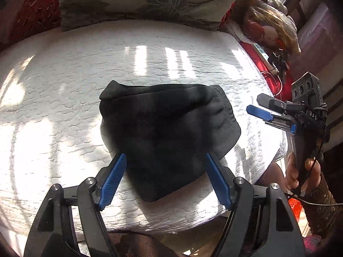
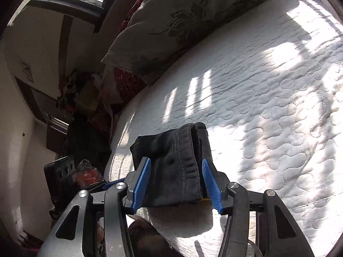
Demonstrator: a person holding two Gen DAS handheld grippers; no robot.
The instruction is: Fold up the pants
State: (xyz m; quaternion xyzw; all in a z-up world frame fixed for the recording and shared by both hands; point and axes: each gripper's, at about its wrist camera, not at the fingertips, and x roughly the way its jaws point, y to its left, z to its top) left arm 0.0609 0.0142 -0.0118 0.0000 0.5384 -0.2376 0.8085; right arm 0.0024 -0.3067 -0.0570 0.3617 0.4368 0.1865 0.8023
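The black pants lie folded into a compact bundle on the white quilted mattress. My left gripper is open, its blue pads on either side of the bundle's near edge, above the cloth. My right gripper shows at the right of the left wrist view, held by a hand beside the bundle's waistband end. In the right wrist view the right gripper is open with the pants between its blue pads; the pads do not press the cloth.
A floral pillow and red cushions lie at the head of the mattress. Clutter and cables sit past the right edge. The mattress edge is just below the left gripper, with my legs beneath.
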